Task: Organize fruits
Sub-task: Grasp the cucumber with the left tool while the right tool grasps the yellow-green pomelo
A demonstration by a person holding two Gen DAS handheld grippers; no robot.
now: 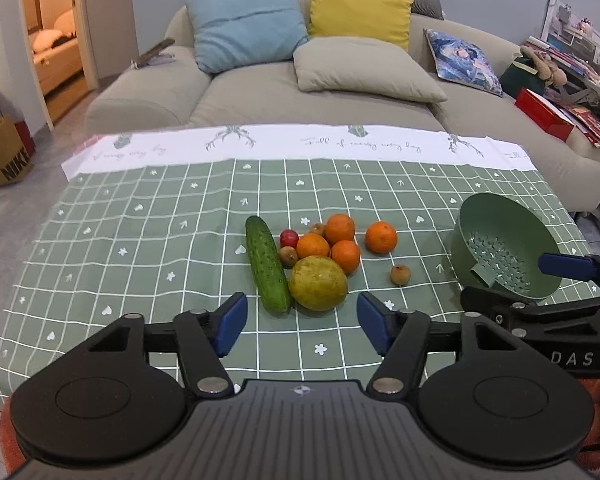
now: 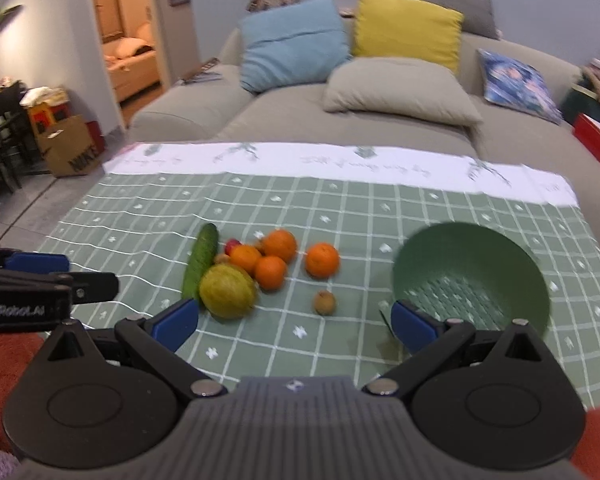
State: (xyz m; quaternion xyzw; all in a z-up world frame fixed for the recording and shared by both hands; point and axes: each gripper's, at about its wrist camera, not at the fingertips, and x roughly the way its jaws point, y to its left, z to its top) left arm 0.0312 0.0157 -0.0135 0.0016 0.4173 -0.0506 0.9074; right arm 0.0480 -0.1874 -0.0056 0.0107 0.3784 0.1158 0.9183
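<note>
A heap of produce lies mid-table: a green cucumber [image 1: 268,264], a large yellow-green fruit [image 1: 318,283], several oranges [image 1: 340,229], a small red fruit [image 1: 289,238] and small brown fruits [image 1: 400,274]. A green colander bowl [image 1: 504,248] stands at the right and holds nothing. My left gripper [image 1: 302,326] is open and empty, just short of the yellow-green fruit. My right gripper [image 2: 294,324] is open and empty, near the brown fruit [image 2: 325,302], with the colander [image 2: 472,276] by its right finger.
The table wears a green checked cloth [image 1: 140,240] with a white far border. A beige sofa [image 1: 300,96] with several cushions stands behind it. Each gripper shows at the edge of the other's view [image 1: 564,268], [image 2: 40,264].
</note>
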